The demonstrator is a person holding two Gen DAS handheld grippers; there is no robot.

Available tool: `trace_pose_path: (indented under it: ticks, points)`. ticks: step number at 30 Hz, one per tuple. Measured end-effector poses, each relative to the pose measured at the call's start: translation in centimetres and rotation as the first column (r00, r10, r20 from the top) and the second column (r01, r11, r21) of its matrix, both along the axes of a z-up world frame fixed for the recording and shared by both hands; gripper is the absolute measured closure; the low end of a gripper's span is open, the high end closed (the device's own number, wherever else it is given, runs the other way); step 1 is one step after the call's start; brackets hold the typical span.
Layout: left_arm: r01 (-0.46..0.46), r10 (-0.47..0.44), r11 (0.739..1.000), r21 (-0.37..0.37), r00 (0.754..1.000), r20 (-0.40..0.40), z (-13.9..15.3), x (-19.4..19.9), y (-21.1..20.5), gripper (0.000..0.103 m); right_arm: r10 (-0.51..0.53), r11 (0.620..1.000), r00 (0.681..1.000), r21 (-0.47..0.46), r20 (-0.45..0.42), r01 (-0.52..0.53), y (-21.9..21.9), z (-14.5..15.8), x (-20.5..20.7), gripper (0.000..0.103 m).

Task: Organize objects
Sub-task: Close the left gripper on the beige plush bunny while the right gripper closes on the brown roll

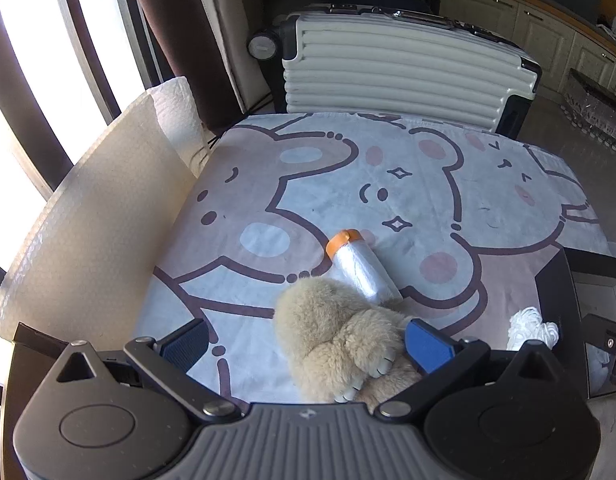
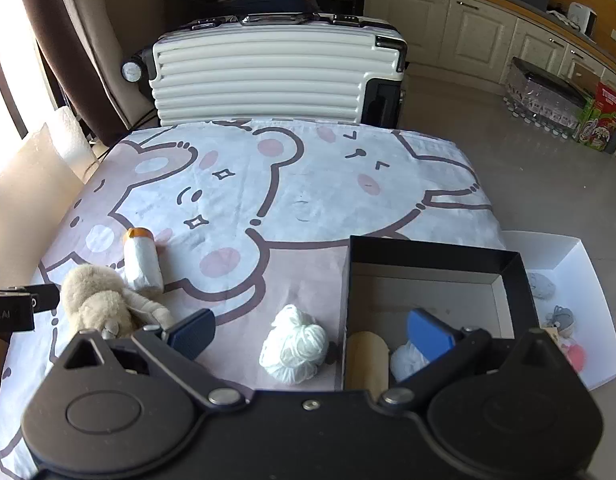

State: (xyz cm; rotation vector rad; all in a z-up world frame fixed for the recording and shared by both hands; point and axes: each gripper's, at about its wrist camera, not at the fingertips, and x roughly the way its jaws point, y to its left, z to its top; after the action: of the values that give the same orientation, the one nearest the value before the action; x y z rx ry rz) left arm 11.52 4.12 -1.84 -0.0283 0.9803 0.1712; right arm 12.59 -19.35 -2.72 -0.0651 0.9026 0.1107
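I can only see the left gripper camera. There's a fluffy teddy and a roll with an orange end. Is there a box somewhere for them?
Observer: Yes, a black box sits on the cloth's right side.
Operator: Is it empty?
Observer: No, a cardboard tube lies inside.
Operator: What's the white fluffy thing at my edge?
Observer: A white yarn ball, on the cloth just left of the box.

Ahead of me, upper centre of frame, a white ribbed suitcase (image 2: 268,76) stands upright behind the surface. Cream cabinets (image 2: 467,36) line the upper right. A brown curtain (image 1: 180,32) hangs at upper left beside a bright window (image 1: 24,52). Bubble wrap (image 1: 88,220) leans at left.
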Motion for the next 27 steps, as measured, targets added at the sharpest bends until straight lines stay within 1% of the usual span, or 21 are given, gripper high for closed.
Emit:
trace_pose_path:
  ticks: [6, 9, 13, 17, 22, 25, 27]
  points:
    - [-0.034, 0.033, 0.998, -0.047, 0.999, -0.023, -0.8, 0.5, 0.4, 0.000, 0.004, 1.000, 1.000, 0.011, -0.002, -0.004, 0.2, -0.2, 0.3, 0.000]
    - [-0.044, 0.040, 0.996, -0.075, 0.998, -0.057, -1.8, 0.9, 0.2, 0.000, 0.009, 1.000, 1.000, 0.012, -0.006, -0.009, 0.4, -0.3, 0.4, 0.000]
    - [-0.051, 0.042, 0.995, -0.084, 0.993, -0.106, -3.3, 1.7, -0.4, 0.000, 0.024, 1.000, 1.000, 0.016, -0.011, -0.023, 0.8, -0.5, 0.6, 0.000]
    - [-0.090, 0.073, 0.989, -0.118, 0.987, -0.142, -4.5, 2.5, -0.3, 0.000, 0.053, 0.998, 0.998, 0.036, -0.023, -0.053, 0.9, -0.8, 0.8, 0.000]
    - [-0.167, 0.128, 0.967, -0.193, 0.971, -0.200, -5.9, 3.5, 0.3, 0.000, 0.077, 0.996, 0.996, 0.052, -0.042, -0.075, 0.8, -1.5, 1.3, 0.000]
    - [-0.219, 0.165, 0.947, -0.234, 0.960, -0.227, -6.5, 4.0, 0.8, 0.000, 0.101, 0.993, 0.994, 0.059, -0.047, -0.098, 0.9, -2.0, 1.6, 0.010]
    - [-0.249, 0.186, 0.932, -0.264, 0.952, -0.243, -6.9, 4.2, 1.1, 0.000, 0.142, 0.988, 0.989, 0.061, -0.052, -0.139, 1.2, -2.3, 1.7, 0.013]
